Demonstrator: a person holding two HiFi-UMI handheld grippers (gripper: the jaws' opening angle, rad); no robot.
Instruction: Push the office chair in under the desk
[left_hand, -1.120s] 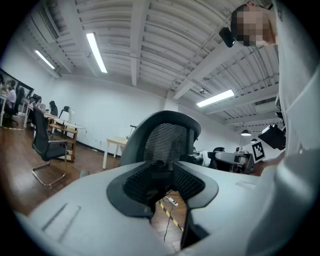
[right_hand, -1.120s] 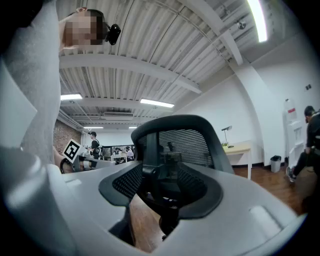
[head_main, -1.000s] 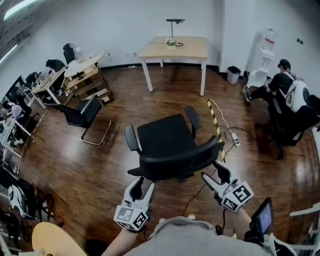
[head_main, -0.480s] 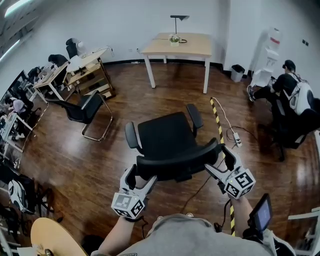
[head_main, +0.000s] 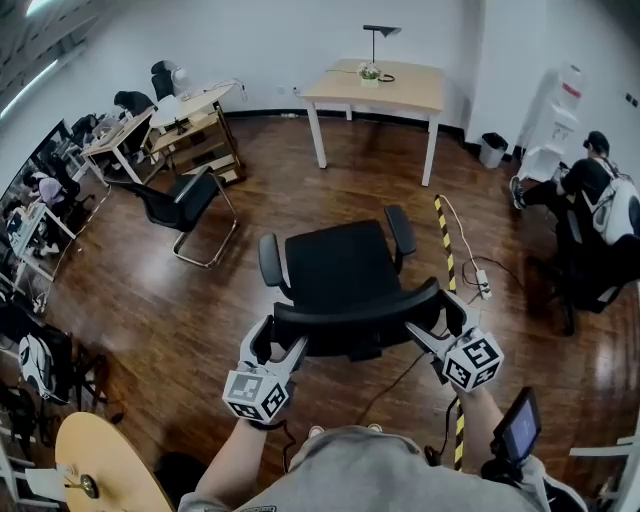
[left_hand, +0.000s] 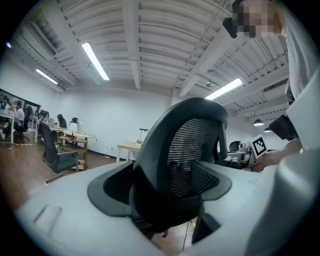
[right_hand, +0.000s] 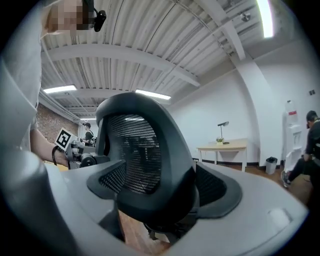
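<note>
The left gripper (head_main: 280, 342) is clamped on the left end of the backrest (head_main: 355, 315) of the office chair (head_main: 345, 270); in the left gripper view the mesh-backed rim fills the gap between its jaws and touches both. The right gripper (head_main: 438, 322) holds the backrest's right end in the same way, its jaws closed on the dark rim.

The chair stands on the wood floor (head_main: 300, 190) just ahead of the person, with its seat and both armrests turned toward the desk (head_main: 405, 88). It is well apart from the desk, with open floor between them.

On the tabletop, a small plant (head_main: 371, 71) and a thin lamp (head_main: 379, 40) stand near the far edge, left of the middle. A yellow-and-black floor strip (head_main: 445, 240) runs beside the chair's right side. A second black chair (head_main: 185, 205) stands off to the left.
</note>
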